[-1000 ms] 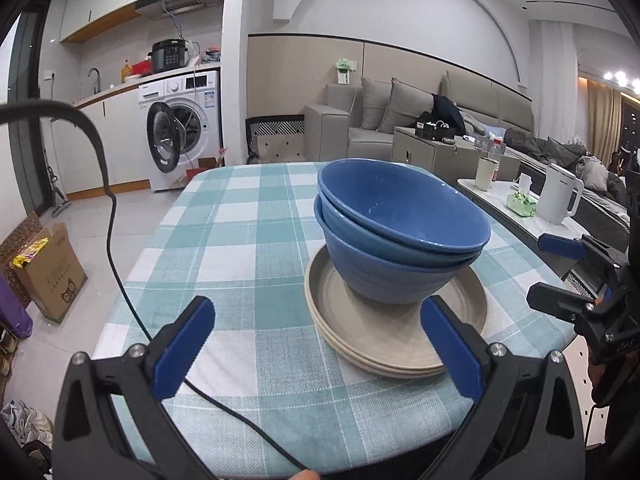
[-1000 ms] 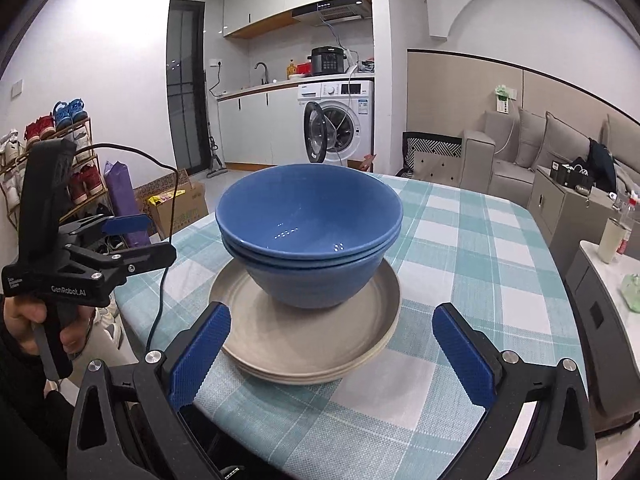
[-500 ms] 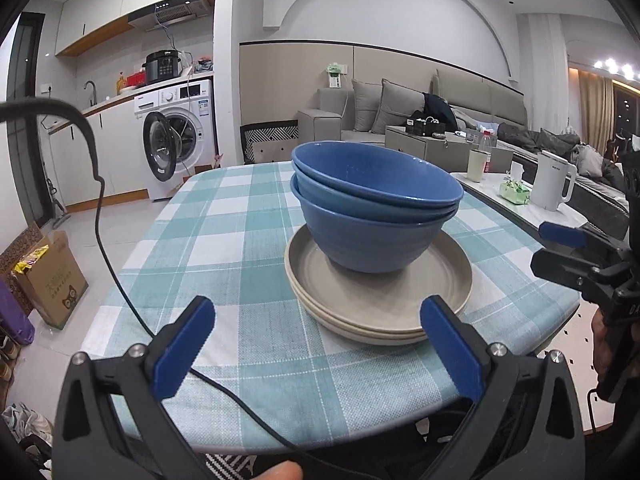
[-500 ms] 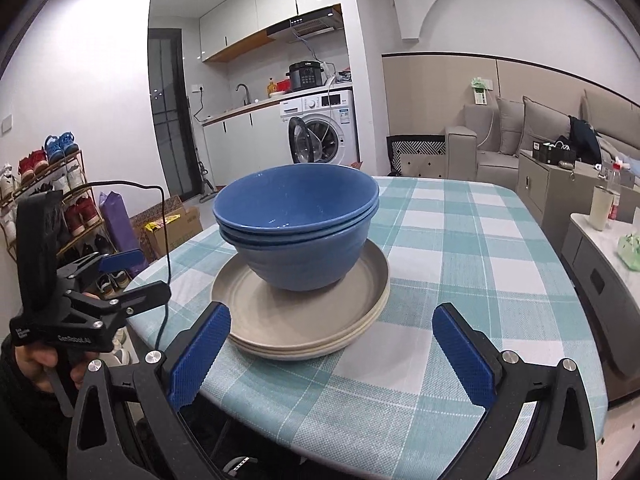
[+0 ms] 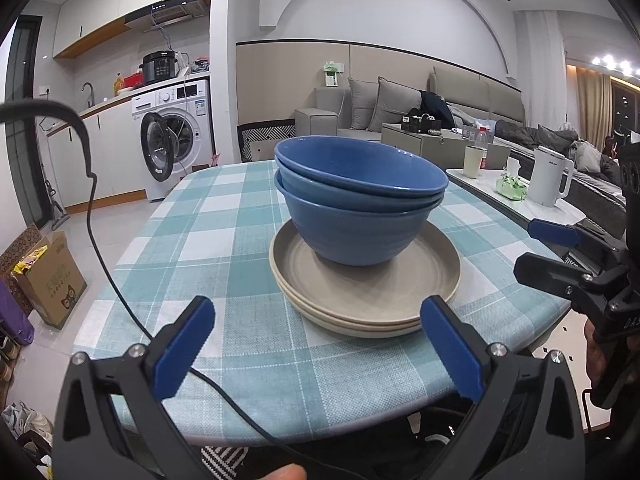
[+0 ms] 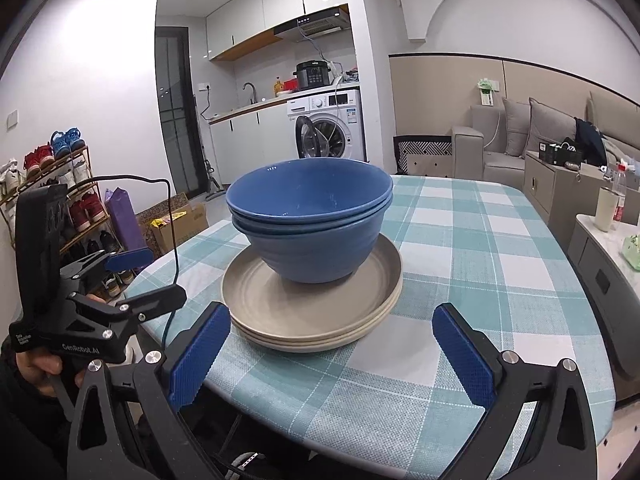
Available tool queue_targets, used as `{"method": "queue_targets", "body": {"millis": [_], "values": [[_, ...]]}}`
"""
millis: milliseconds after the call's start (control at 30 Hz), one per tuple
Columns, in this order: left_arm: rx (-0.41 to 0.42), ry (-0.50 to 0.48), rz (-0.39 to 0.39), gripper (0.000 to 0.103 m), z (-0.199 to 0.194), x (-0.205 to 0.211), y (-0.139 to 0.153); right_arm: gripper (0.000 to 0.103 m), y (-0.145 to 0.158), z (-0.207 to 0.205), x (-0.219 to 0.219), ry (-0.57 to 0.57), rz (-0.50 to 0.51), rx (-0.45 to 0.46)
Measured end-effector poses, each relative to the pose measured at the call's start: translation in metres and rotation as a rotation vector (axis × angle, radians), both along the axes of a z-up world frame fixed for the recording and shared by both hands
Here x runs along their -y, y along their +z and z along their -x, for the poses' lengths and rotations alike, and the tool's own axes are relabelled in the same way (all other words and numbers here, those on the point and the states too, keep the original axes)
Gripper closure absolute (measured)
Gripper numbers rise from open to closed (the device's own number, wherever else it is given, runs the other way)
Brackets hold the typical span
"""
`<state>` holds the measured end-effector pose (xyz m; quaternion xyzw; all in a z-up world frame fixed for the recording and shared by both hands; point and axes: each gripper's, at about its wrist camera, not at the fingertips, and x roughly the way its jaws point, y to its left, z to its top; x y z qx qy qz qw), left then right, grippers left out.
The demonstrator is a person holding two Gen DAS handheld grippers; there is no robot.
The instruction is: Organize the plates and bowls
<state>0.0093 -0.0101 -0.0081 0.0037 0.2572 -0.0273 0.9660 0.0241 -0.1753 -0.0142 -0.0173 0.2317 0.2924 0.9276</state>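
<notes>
Looks basically done: glossy blue nested bowls (image 5: pixel 360 204) are stacked on round beige plates (image 5: pixel 366 288), left gripper (image 5: pixel 320 348) and right gripper (image 6: pixel 332 354) spread wide, nothing held.

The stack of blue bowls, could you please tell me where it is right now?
The blue bowls sit nested on the beige plates, mid-frame in both wrist views, near the front edge of the checked tablecloth.

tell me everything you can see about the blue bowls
The blue bowls are nested upright one inside another; three rims seem to show. They look like matte ceramic or plastic with faint ridges on the outer wall, and the top one looks empty. They stand on the stacked beige plates near the edge of the checked tablecloth. Nothing else touches them; both tools are clear of them.
</notes>
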Motion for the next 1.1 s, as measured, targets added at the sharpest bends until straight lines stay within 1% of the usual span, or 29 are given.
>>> {"method": "queue_targets", "body": {"millis": [467, 1100], "values": [[0.014, 0.003, 0.017, 0.0, 0.0014, -0.0007, 0.0006, 0.0, -0.0002, 0.0041, -0.0058, 0.021, 0.003, 0.021], [0.014, 0.009, 0.026, 0.0, 0.0008, -0.0027, -0.0002, 0.0, -0.0004, 0.0041, -0.0058, 0.022, 0.004, 0.021]]}}
